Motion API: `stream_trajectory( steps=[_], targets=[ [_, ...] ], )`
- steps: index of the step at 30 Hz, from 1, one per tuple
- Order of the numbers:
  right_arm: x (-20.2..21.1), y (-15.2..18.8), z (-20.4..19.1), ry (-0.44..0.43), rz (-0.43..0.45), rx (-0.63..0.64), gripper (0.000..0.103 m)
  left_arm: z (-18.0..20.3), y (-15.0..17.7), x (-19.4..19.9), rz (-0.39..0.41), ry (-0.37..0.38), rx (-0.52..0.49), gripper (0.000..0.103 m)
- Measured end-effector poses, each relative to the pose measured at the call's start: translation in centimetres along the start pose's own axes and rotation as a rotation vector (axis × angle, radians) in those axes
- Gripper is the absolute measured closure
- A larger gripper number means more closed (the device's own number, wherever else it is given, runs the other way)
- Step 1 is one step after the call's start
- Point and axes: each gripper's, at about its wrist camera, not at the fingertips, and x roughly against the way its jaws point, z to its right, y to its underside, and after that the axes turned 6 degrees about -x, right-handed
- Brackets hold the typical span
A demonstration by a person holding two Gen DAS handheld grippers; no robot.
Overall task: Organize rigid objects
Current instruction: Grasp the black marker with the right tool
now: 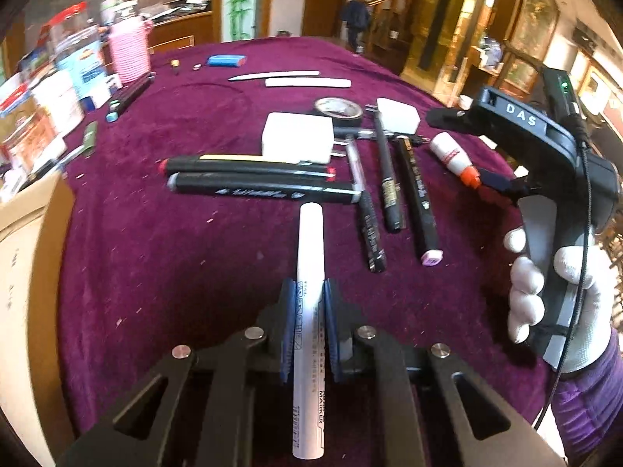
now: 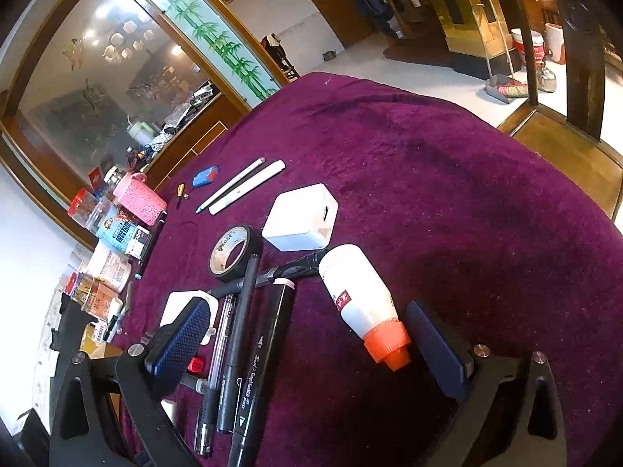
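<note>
One white marker (image 1: 309, 311) pointing straight ahead, clamped in left gripper (image 1: 309, 325), right gripper (image 2: 311, 342) spread wide around glue bottle (image 2: 360, 299).

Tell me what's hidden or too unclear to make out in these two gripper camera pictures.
- White marker, left wrist view: its rear end is cut off by the bottom edge, and the small print blurs.
- Jars and boxes, left wrist view: labels smeared by blur and fisheye stretch.
- White charger, right wrist view: half hidden behind the right gripper's finger.
- Black pens, right wrist view: lower ends run behind the gripper frame.
</note>
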Motion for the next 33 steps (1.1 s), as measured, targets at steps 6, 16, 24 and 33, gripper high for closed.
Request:
stream_trajectory(
  steps=[6, 16, 24, 33],
  targets=[
    [0.0, 0.2, -0.3, 0.025, 0.003, 0.018, 0.001, 0.8, 0.4, -0.5, -0.02, -0.093, -0.028, 0.089],
    [-0.1, 0.2, -0.4, 0.036, 0.003, 0.026, 0.001, 0.9, 0.5, -0.4, -0.011, -0.109, -0.039, 0.088],
    [-0.1, 0.3, -0.4, 0.035, 0.007, 0.023, 0.001, 0.6, 0.5, -0.4, -0.007, -0.088, -0.02, 0.088],
    [-0.1, -0.2, 0.4, -0.014, 0.018, 0.0, 0.001, -0.2, 0.6, -0.3, 0.006, -0.039, 0.022, 0.088]
  ],
)
